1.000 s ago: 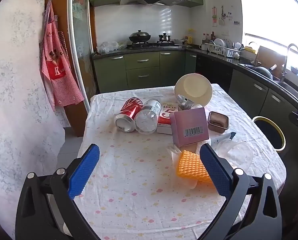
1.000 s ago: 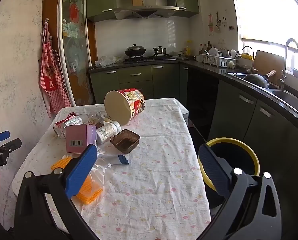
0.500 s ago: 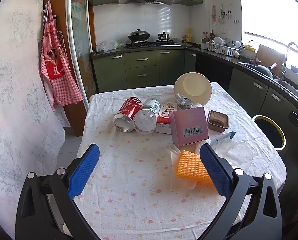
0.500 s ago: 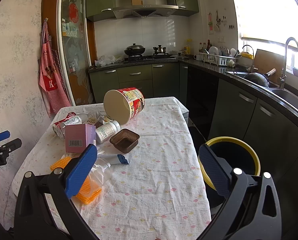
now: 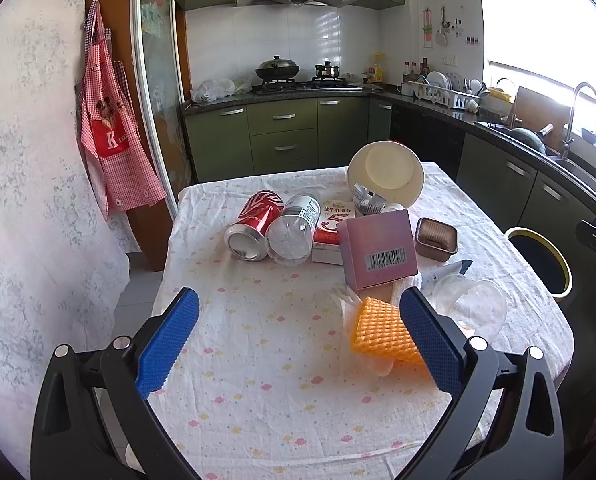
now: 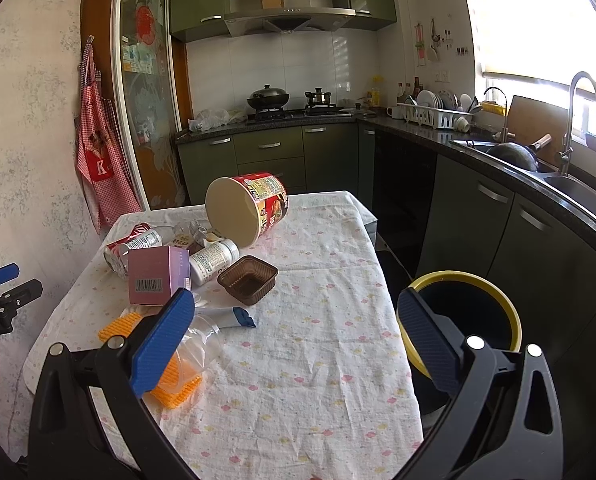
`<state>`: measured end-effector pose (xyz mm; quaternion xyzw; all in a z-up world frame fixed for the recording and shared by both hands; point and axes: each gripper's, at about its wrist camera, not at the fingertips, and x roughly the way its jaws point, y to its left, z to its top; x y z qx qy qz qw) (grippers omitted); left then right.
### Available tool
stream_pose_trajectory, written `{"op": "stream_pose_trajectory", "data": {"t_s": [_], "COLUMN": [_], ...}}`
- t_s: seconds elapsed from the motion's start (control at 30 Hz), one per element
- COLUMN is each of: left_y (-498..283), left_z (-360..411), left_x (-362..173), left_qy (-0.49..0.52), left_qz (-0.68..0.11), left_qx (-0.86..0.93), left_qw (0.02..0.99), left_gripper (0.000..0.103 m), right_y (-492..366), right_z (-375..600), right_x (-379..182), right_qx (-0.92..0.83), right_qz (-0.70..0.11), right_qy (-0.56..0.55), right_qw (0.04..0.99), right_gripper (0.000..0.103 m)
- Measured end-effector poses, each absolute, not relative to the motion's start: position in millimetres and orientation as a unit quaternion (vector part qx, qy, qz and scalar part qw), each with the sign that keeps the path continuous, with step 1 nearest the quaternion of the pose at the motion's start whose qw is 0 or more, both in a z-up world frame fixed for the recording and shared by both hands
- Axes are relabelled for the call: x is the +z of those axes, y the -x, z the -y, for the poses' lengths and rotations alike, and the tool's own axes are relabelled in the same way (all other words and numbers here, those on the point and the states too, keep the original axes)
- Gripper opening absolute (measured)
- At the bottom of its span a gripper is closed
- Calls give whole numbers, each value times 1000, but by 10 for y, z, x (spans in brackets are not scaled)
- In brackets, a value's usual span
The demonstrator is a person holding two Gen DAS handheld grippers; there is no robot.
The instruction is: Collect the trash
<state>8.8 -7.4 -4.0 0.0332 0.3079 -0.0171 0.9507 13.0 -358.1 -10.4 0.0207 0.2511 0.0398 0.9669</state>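
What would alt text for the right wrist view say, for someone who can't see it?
The open right gripper hovers empty above a cloth-covered table strewn with trash: a tipped noodle cup, a pink box, a brown plastic tray and an orange foam net. A yellow-rimmed bin stands on the floor beside the table.

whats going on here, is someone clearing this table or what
A person holds a claw in each hand over a kitchen table strewn with trash, and nothing has been picked up yet. The left claw and right claw are both open and empty. On the cloth lie a red can, a pink box, an instant-noodle cup, a brown tray and an orange foam net. A yellow-rimmed bin stands beside the table.
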Motion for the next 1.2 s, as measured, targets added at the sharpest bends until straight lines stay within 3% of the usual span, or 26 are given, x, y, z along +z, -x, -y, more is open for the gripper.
{"op": "stream_pose_trajectory", "data": {"t_s": [1.2], "left_y": [-108], "left_z": [118], "left_x": [-89], "left_qy": [-43], "left_qz": [-316], "left_qx": [-20], "left_qw": [947], "left_gripper": [99], "right_y": [-180], "right_z": [3594], "right_x": [-177], "right_qx": [39], "right_qz": [-254], "right_qy": [-24], "right_qw": [966], "right_gripper": [97]}}
